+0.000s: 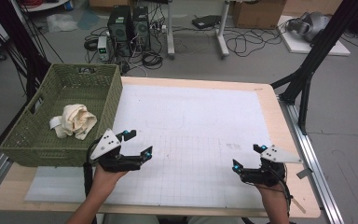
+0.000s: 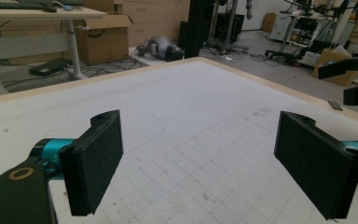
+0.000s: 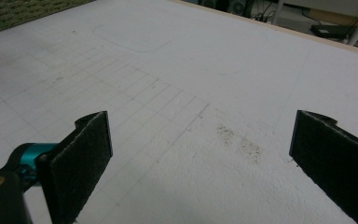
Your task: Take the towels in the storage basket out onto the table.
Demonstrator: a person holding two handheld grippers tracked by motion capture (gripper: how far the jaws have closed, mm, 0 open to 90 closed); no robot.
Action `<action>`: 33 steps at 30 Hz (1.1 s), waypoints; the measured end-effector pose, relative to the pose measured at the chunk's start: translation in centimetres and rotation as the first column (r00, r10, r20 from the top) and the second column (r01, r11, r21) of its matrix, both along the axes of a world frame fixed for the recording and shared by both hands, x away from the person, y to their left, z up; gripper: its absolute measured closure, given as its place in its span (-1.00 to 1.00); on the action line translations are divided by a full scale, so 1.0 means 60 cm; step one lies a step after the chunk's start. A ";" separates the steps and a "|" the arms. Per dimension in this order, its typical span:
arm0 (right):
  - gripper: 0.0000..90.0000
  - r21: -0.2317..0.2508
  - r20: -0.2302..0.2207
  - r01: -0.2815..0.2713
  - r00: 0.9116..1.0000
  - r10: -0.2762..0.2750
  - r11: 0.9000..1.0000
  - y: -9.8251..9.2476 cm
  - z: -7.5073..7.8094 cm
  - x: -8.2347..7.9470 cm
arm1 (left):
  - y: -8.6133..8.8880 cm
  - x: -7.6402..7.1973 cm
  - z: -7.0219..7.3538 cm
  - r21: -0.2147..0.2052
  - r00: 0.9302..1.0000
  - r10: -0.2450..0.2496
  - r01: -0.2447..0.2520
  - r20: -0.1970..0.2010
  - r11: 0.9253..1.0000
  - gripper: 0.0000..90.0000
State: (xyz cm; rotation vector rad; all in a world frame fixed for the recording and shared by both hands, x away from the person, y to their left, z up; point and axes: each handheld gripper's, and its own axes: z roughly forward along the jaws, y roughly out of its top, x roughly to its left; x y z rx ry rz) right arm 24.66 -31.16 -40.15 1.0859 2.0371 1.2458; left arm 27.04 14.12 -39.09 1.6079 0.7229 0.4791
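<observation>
- L gripper point(image 1: 137, 143): held in L hand point(image 1: 103, 179), low over front-left of surface point(image 1: 265, 100), just beside front-right corner of basket point(image 1: 105, 100). Jaws spread wide, nothing betw. them.
- L gripper view: both black pads far apart, only bare white mat point(image 2: 191, 116) betw. and beyond; grid lines under jaws.
- R gripper point(image 1: 248, 156): held in R hand point(image 1: 274, 193), over front-right of surface, near R edge. Jaws wide open, holding nothing.
- R gripper view: pads well apart, mat grid + small dark smudge point(image 3: 240, 142) betw. them, closer to R pad.
- Grippers well apart from each other, open mat betw.
- Cloth point(image 1: 74, 121): cream, crumpled, lying inside basket on its floor, toward front half, nearer L wall than R. Short strap/strip end sticking out at its L side. No contact w/ either gripper; nearest is L gripper, basket wall in betw.
- Basket: green woven, rectangular, handle cut-outs at the ends, sitting on left end of surface, L part overhanging mat edge; tilt cannot tell.
- Mat: white sheet over most of wooden surface, faint rounded outline drawn mid-back, grid over front half.
</observation>
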 end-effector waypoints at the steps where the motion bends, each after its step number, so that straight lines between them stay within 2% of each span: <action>1: -0.89 0.000 0.000 0.000 1.000 0.000 1.000 0.000 0.000 0.000 | 0.000 0.000 0.000 0.000 1.000 0.000 0.000 0.000 1.000 -0.65; 10: -0.89 -0.010 0.013 -0.008 1.000 0.008 1.000 0.001 0.002 -0.003 | 0.003 -0.001 0.013 0.004 1.000 -0.004 0.004 -0.001 1.000 -0.64; 16: -0.89 -0.005 0.005 -0.003 1.000 0.003 1.000 0.002 0.002 -0.003 | 0.025 -0.003 0.037 -0.024 1.000 0.000 0.001 0.021 1.000 -0.63; 19: -0.89 -0.012 0.009 -0.006 1.000 0.006 1.000 0.001 0.001 -0.002 | 0.044 0.002 0.058 -0.016 0.999 0.008 -0.007 0.044 1.000 -0.64; 20: -0.89 -0.012 0.007 -0.004 1.000 0.004 1.000 0.001 0.001 -0.002 | 0.044 0.002 0.058 -0.016 0.999 0.008 -0.007 0.044 1.000 -0.64; 21: -0.89 -0.013 0.012 -0.007 1.000 0.007 1.000 0.001 0.001 -0.002 | 0.055 0.006 0.070 -0.010 0.998 0.017 -0.016 0.056 1.000 -0.64; 22: -0.89 -0.013 0.012 -0.007 1.000 0.007 1.000 0.001 0.001 -0.002 | 0.055 0.006 0.070 -0.010 0.998 0.017 -0.016 0.056 1.000 -0.64; 23: -0.89 -0.011 0.012 -0.006 1.000 0.006 1.000 0.001 0.002 -0.003 | 0.069 0.011 0.085 -0.007 0.997 0.022 -0.021 0.073 1.000 -0.64; 24: -0.89 -0.011 0.012 -0.006 1.000 0.006 1.000 0.001 0.002 -0.003 | 0.069 0.011 0.085 -0.007 0.997 0.022 -0.021 0.073 1.000 -0.64; 26: -0.89 -0.012 0.010 -0.003 1.000 0.003 1.000 0.001 0.002 -0.003 | 0.089 0.018 0.107 -0.004 0.994 0.030 -0.030 0.103 1.000 -0.64; 27: -0.89 -0.010 0.010 -0.001 1.000 0.001 1.000 0.001 0.002 -0.004 | 0.089 0.018 0.107 -0.004 0.994 0.030 -0.030 0.103 1.000 -0.64; 30: -0.89 -0.007 0.013 -0.001 1.000 0.001 1.000 0.000 0.003 -0.003 | 0.127 0.033 0.137 -0.008 0.991 0.063 -0.062 0.120 0.998 -0.64; 31: -0.89 -0.006 0.013 -0.002 1.000 0.002 1.000 0.000 0.003 -0.003 | 0.127 0.033 0.137 -0.008 0.991 0.063 -0.062 0.120 0.998 -0.64; 33: -0.89 -0.005 0.010 -0.004 1.000 0.004 1.000 0.000 0.002 -0.003 | 0.145 0.040 0.149 -0.011 0.989 0.079 -0.079 0.126 0.997 -0.64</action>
